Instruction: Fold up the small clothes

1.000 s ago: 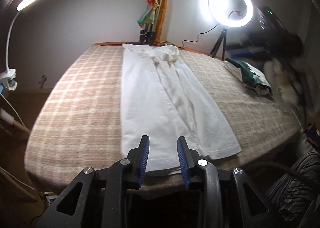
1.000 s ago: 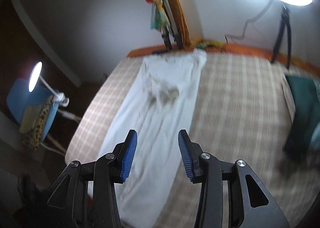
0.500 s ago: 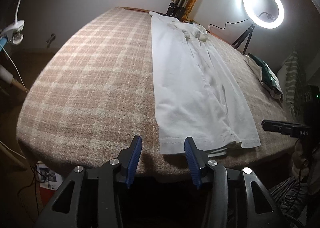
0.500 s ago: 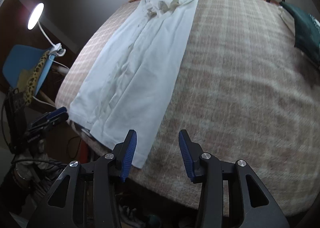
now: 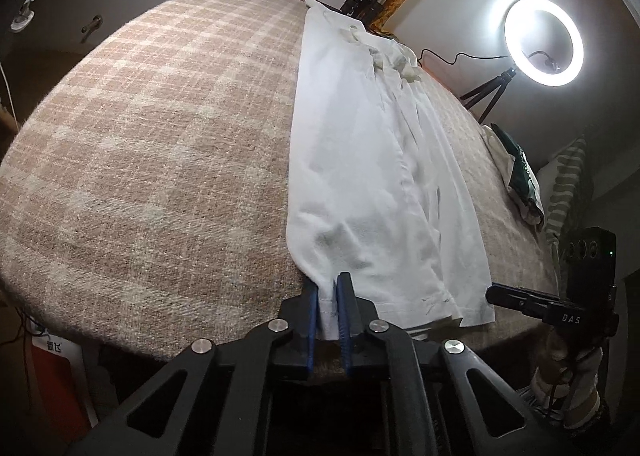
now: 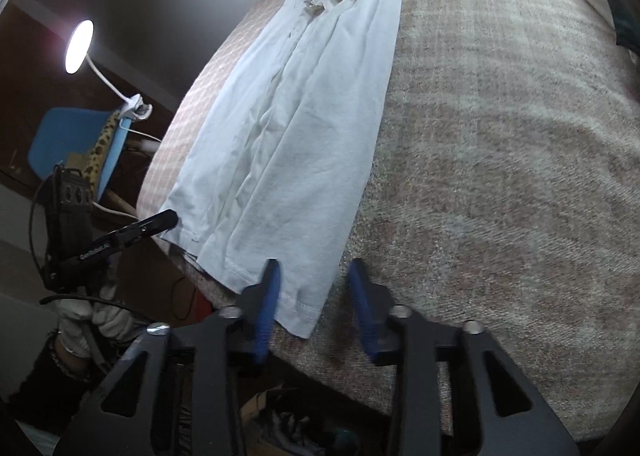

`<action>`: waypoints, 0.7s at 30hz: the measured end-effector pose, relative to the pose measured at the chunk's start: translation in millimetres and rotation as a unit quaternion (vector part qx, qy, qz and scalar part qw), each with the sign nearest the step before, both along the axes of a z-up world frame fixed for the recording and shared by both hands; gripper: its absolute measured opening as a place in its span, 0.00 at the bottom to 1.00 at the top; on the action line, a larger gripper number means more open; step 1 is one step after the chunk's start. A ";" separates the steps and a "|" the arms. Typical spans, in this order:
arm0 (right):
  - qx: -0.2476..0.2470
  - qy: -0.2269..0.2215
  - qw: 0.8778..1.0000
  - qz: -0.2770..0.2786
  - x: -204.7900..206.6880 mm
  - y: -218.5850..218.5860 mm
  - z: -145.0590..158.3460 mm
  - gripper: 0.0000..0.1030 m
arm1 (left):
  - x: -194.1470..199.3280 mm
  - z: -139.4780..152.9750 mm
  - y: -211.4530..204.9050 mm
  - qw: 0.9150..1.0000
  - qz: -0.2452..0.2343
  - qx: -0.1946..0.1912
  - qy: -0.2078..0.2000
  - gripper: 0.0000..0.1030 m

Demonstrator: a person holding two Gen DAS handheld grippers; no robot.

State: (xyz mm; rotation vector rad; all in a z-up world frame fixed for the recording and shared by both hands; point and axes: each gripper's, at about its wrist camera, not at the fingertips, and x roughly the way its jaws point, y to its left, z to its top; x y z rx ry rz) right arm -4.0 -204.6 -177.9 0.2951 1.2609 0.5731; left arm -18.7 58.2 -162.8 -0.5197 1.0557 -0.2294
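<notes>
The left gripper (image 5: 327, 302) had just closed on the near hem corner of the white garment (image 5: 372, 184), lying lengthwise ahead on the checked surface (image 5: 160, 160). The right gripper (image 6: 314, 288) had been closing too, its jaws apart astride the opposite hem corner, not yet pinching. Likely a lengthwise fold could begin soon. A green cloth (image 5: 520, 176) lay well right, clear of the path.
</notes>
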 end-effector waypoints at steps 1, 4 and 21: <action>0.005 0.008 1.000 0.002 -0.8 0.0 -3.6 0.07 | -0.6 1.3 -0.8 1.000 0.000 0.003 -0.003 0.03; 0.013 0.004 1.000 -0.002 -5.7 0.1 -3.6 0.03 | -6.9 8.3 1.2 1.000 0.004 0.000 -0.013 0.02; 0.090 0.003 0.995 -0.044 -7.1 -36.9 18.0 0.02 | -13.4 25.9 11.8 1.000 0.012 -0.013 -0.025 0.01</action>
